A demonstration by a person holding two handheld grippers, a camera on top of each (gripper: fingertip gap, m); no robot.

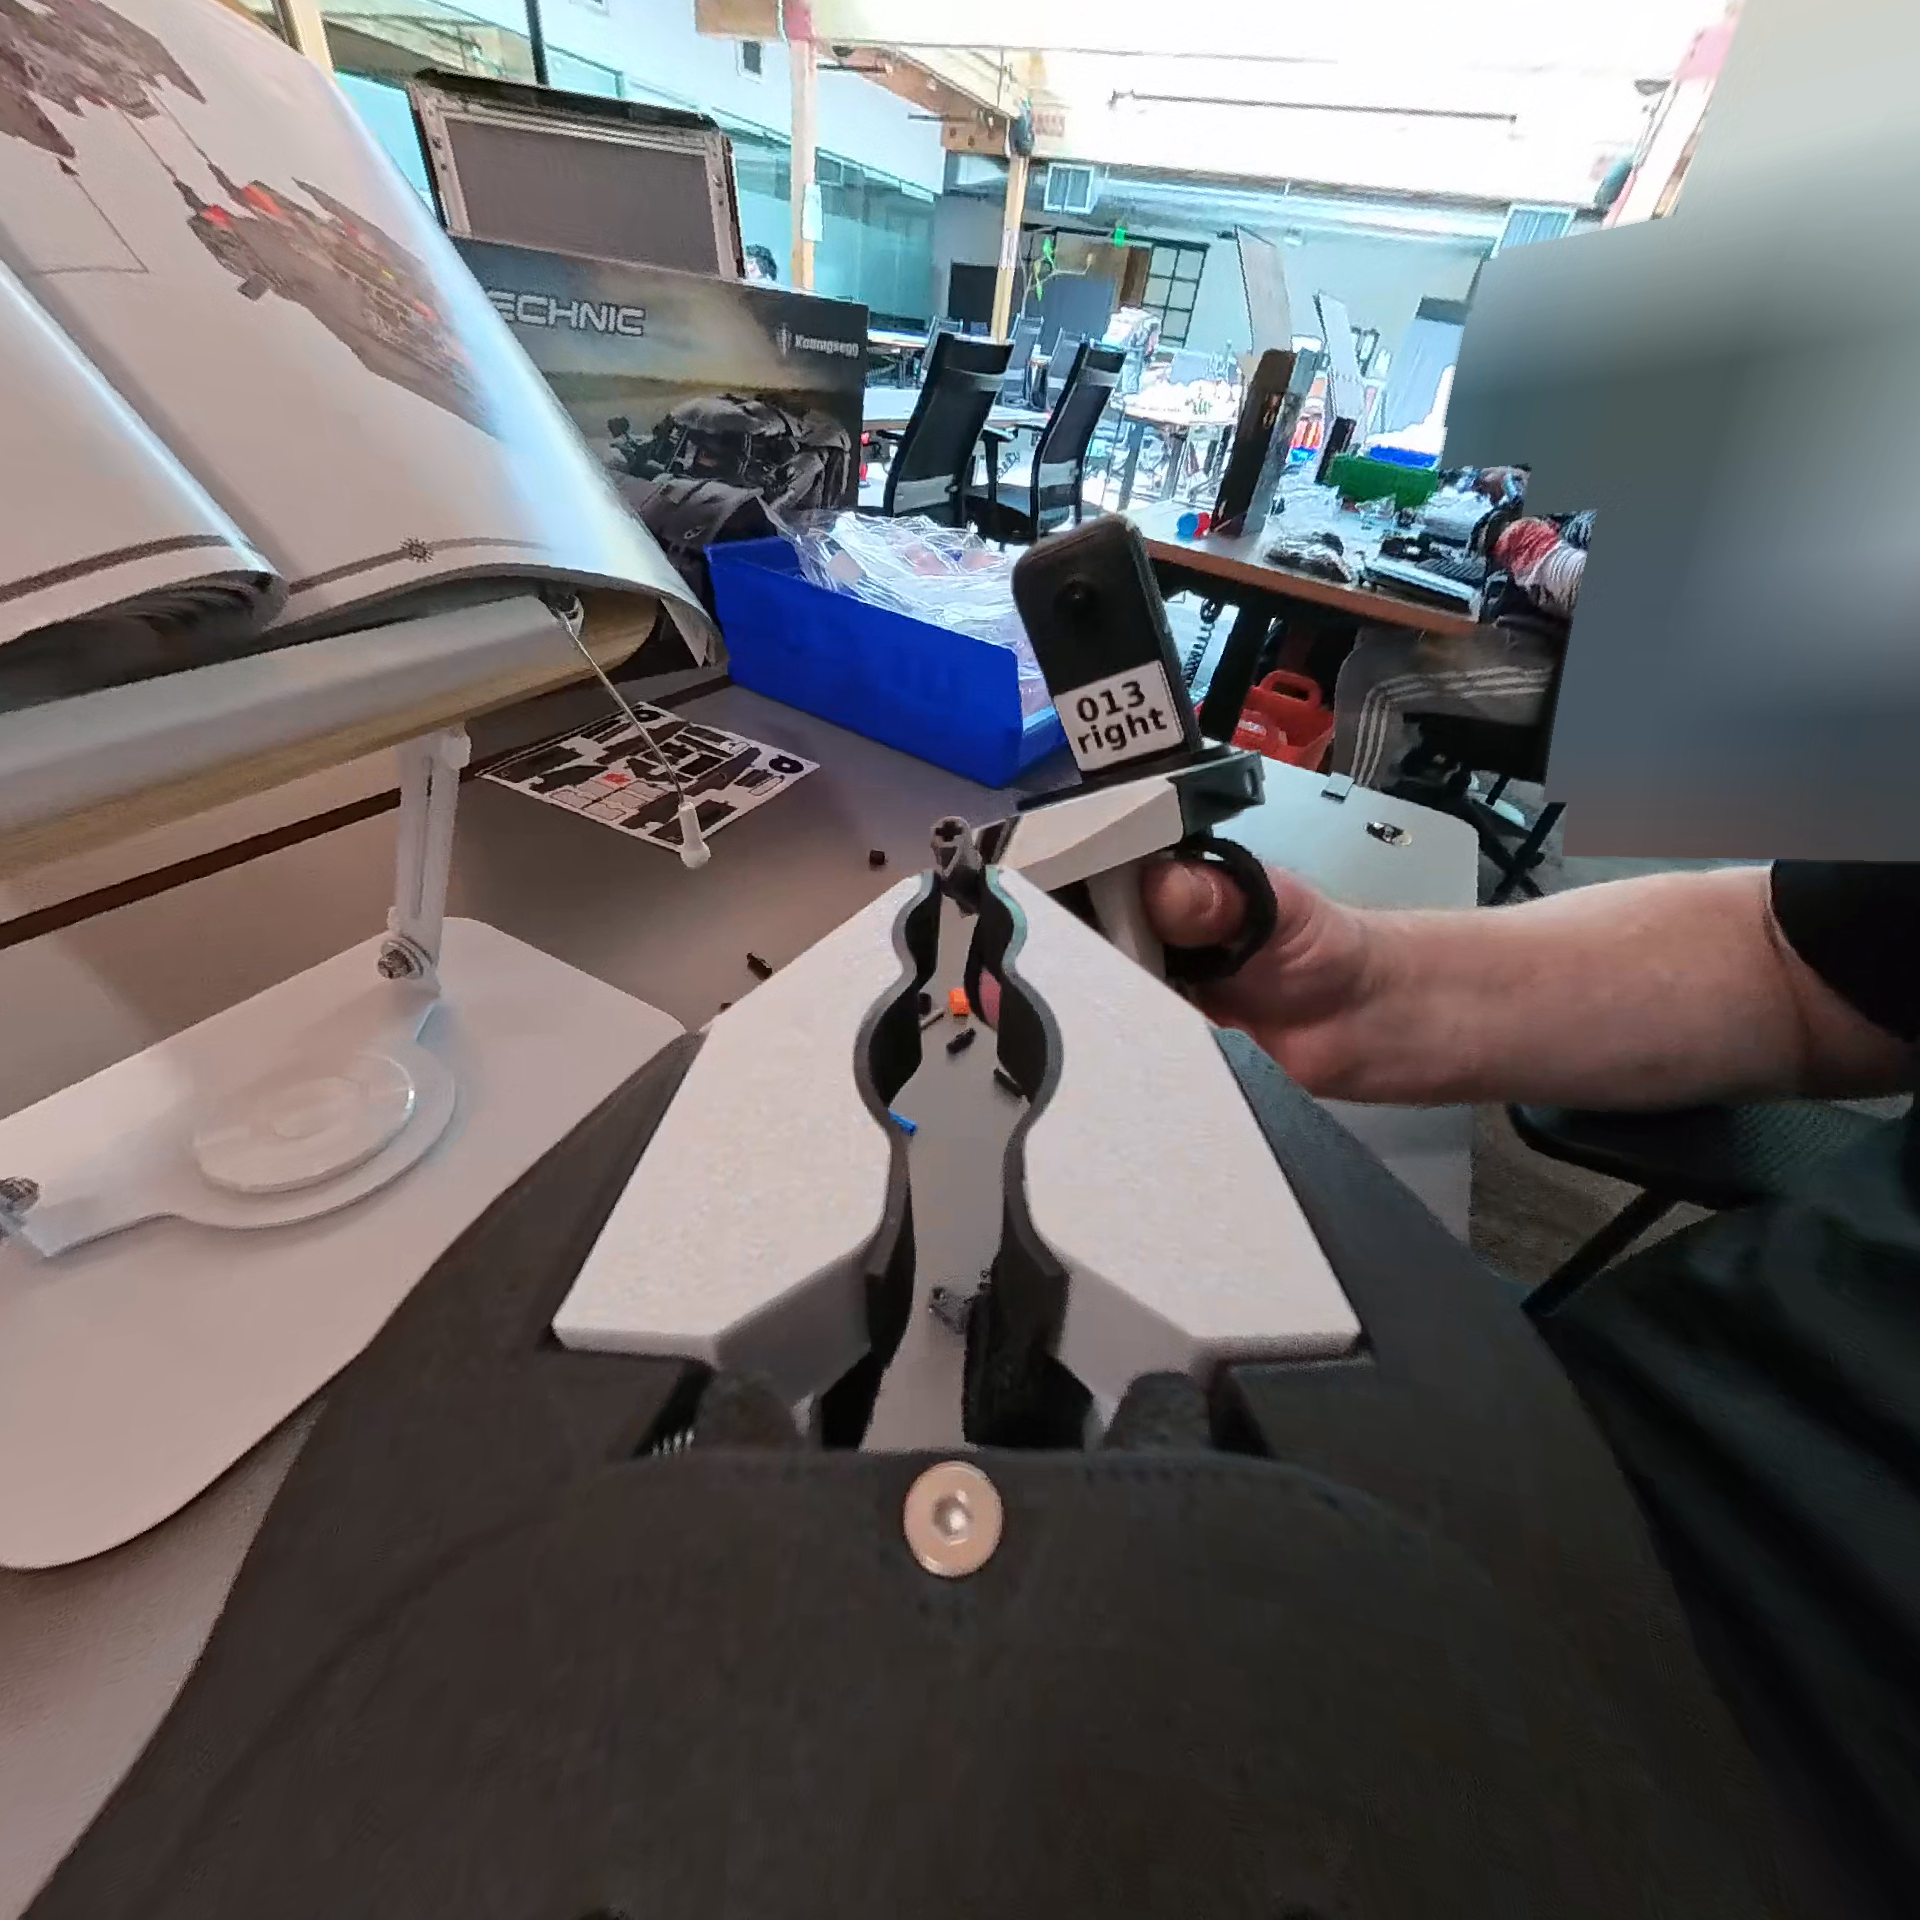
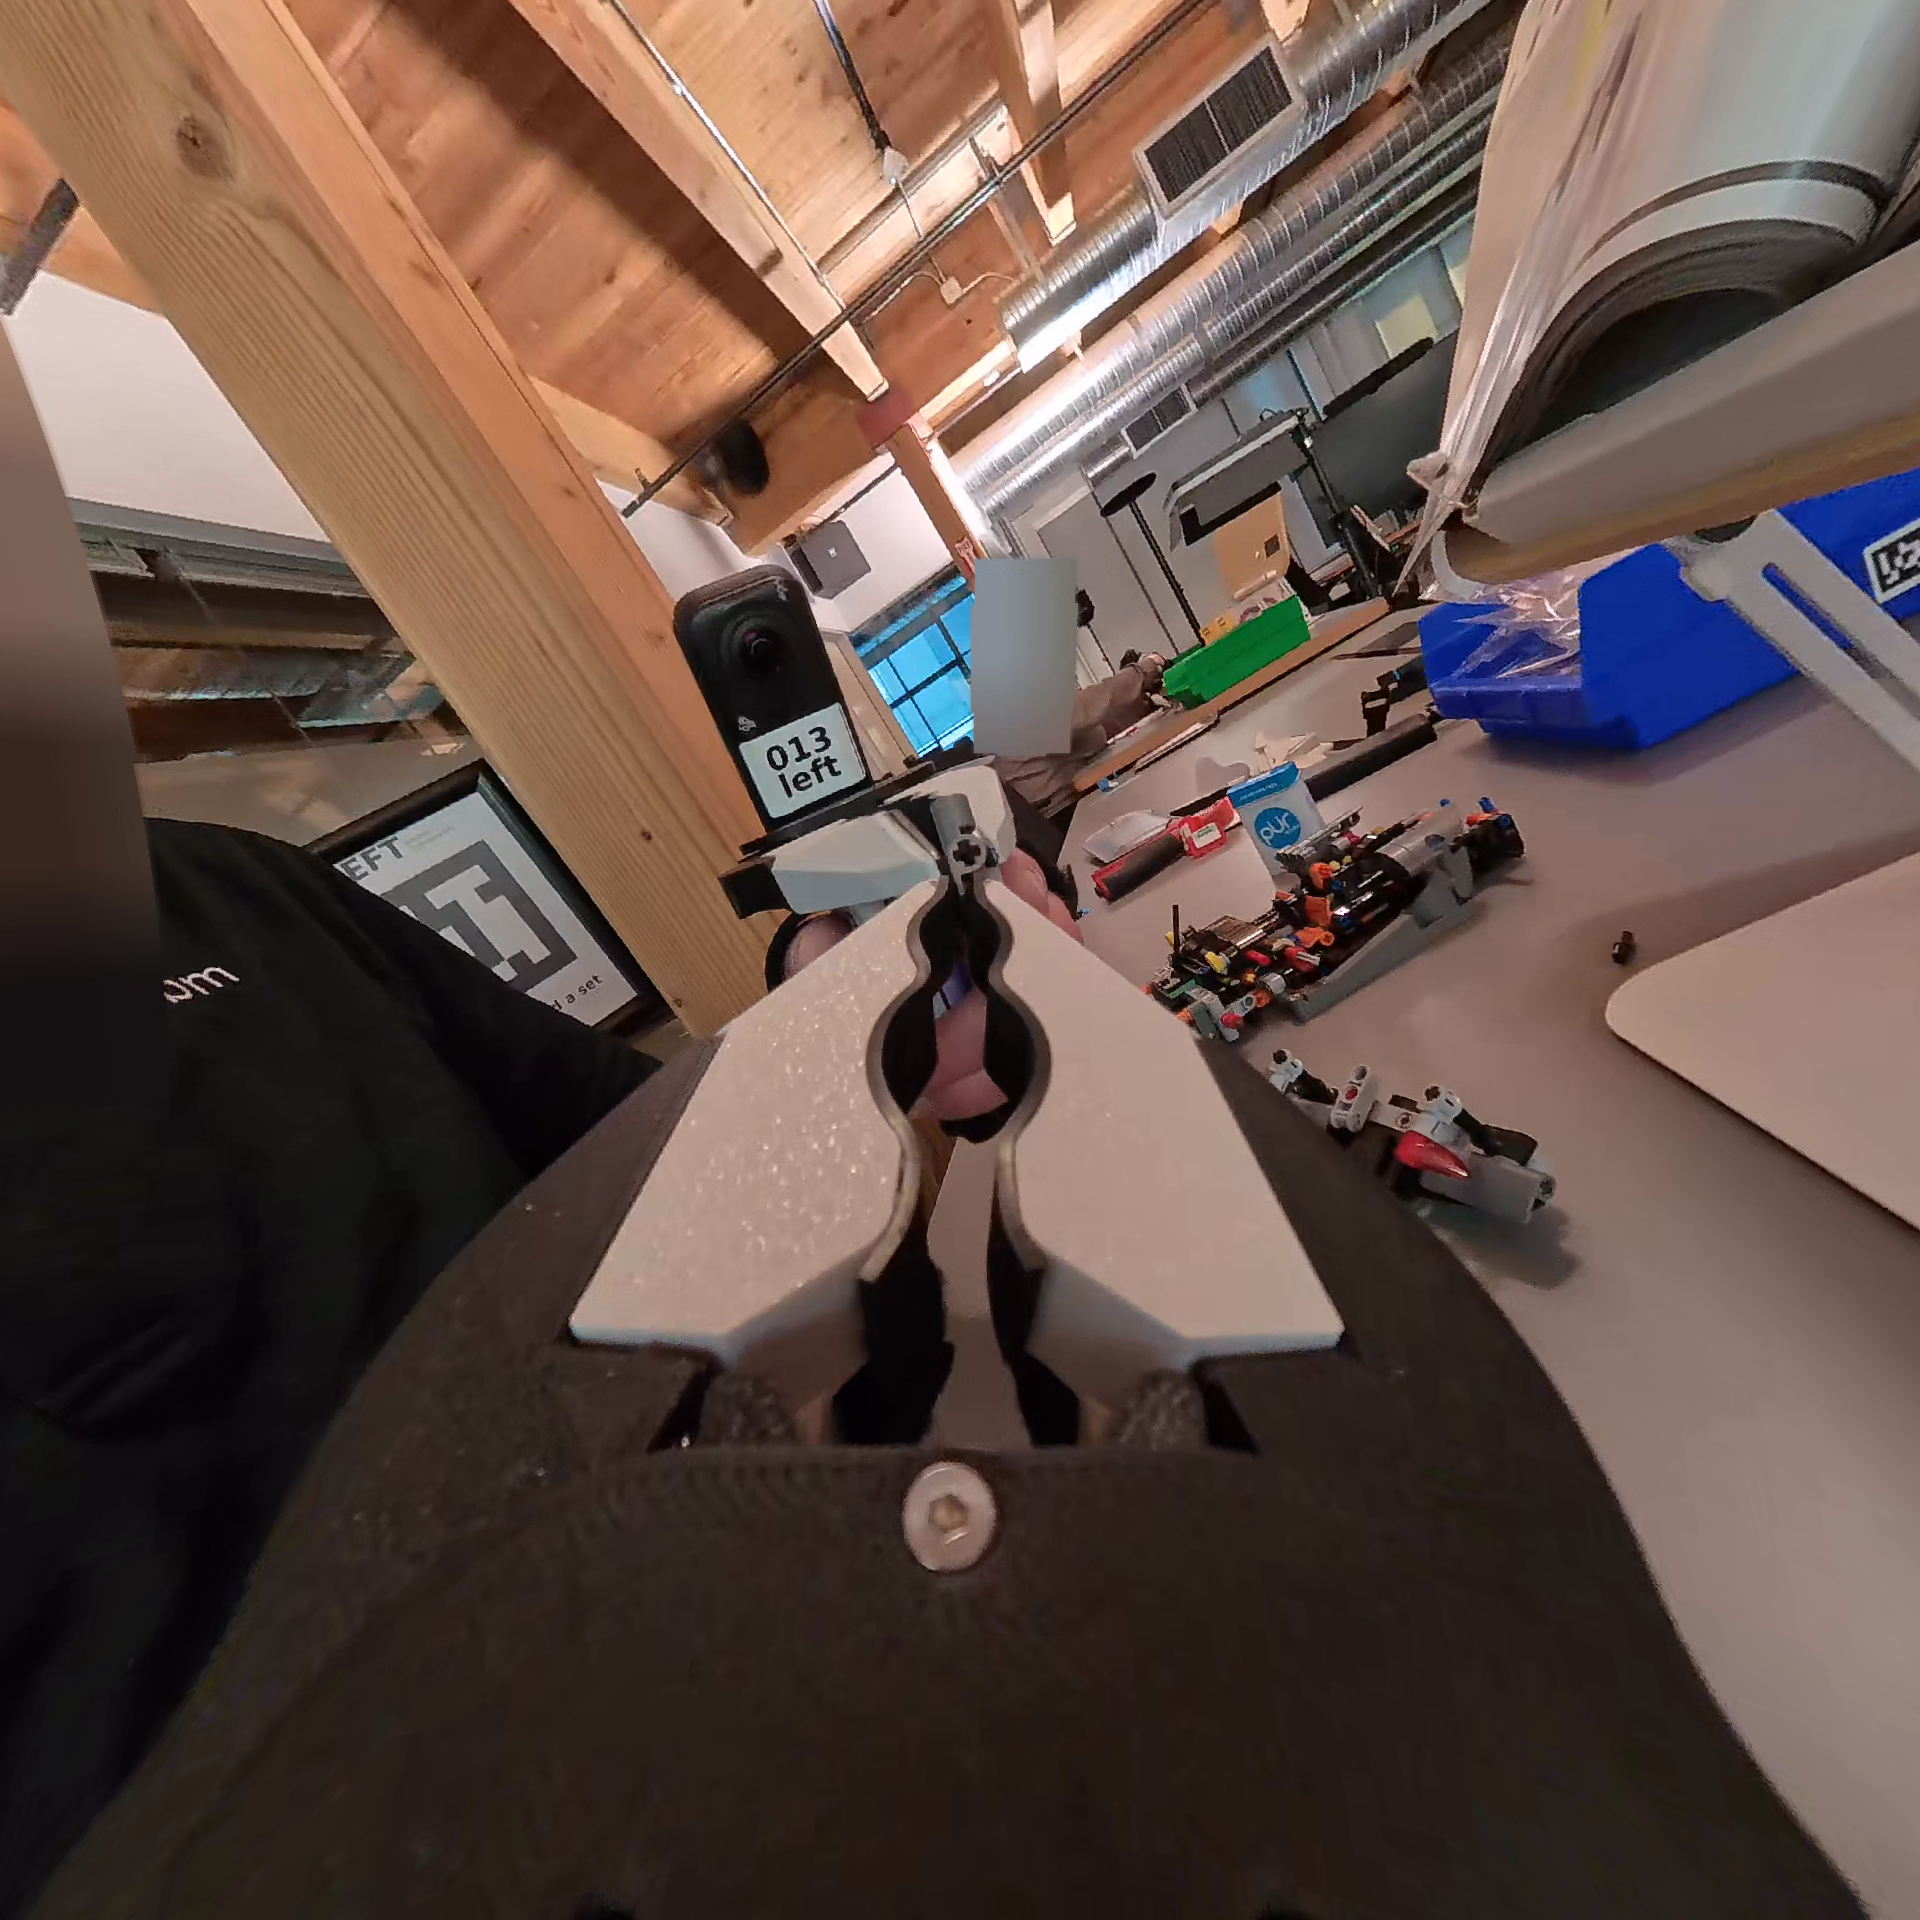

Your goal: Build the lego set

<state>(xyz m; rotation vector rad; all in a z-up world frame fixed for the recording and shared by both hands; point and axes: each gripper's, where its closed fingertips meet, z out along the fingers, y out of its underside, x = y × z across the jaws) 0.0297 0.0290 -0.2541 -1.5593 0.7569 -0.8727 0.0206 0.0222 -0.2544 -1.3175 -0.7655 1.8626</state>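
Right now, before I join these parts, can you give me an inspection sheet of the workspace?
Surface: grey table, mostly bare in front.
Job's things: small grey piece pinched at the tips of both tongs; long built chassis and a smaller sub-assembly on the table; open instruction book on a white stand.
Clutter: loose pins, sticker sheet, blue bin of plastic bags.
Grippers: left tongs and right tongs both shut, tips meeting.
Cables: nothing seen.
Surroundings: office chairs, other desks.
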